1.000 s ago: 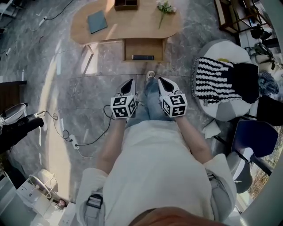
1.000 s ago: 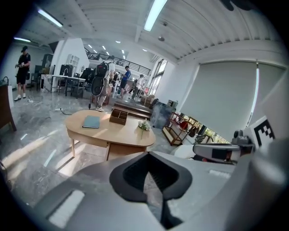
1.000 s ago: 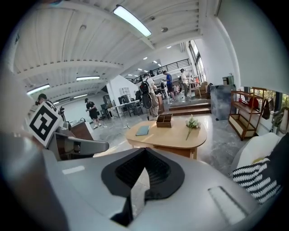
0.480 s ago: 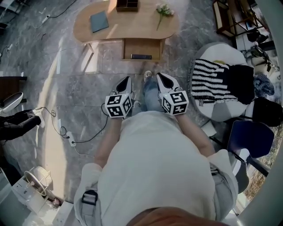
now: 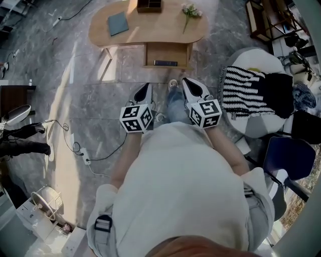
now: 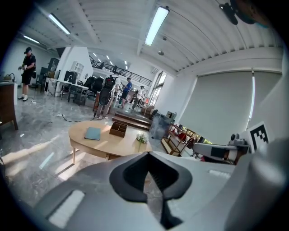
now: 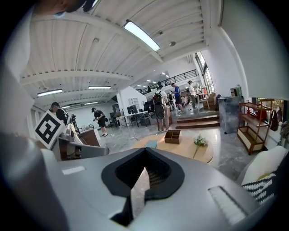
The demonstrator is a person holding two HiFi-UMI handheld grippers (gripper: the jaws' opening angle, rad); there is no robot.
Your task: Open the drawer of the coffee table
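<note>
Head view, looking steeply down, is the only one that shows the drawer [image 5: 166, 53]. It sits under the near edge of the oval wooden coffee table [image 5: 155, 31] and looks pulled out toward the person, with a dark flat thing [image 5: 165, 63] lying at its front. On the tabletop are a blue book [image 5: 118, 23], a wooden box [image 5: 149, 5] and a sprig of flowers [image 5: 190, 12]. A black-and-white striped throw [image 5: 245, 91] is draped over a pale seat to the right, and a cable [image 5: 100, 159] trails over the grey stone floor to the left.

From the two gripper views the tabletop shows edge-on, with the book [image 6: 93, 133], the box [image 6: 118, 129] and the flowers [image 6: 142, 138] on it. Each gripper's own body covers the place where the drawer would be. These views add the wider hall, with people [image 6: 28, 72] standing far back under strip lights, and each catches the other gripper off to the side.

The left gripper [image 5: 146, 87] and right gripper [image 5: 186, 82] are held side by side in front of the person's waist, elbows bent. Both point toward the table and tip a little downward, well apart from the table and drawer. In its own view the left gripper [image 6: 151, 166] has its jaws pressed together with nothing between them. The right gripper [image 7: 143, 173] is likewise closed and empty.
</note>
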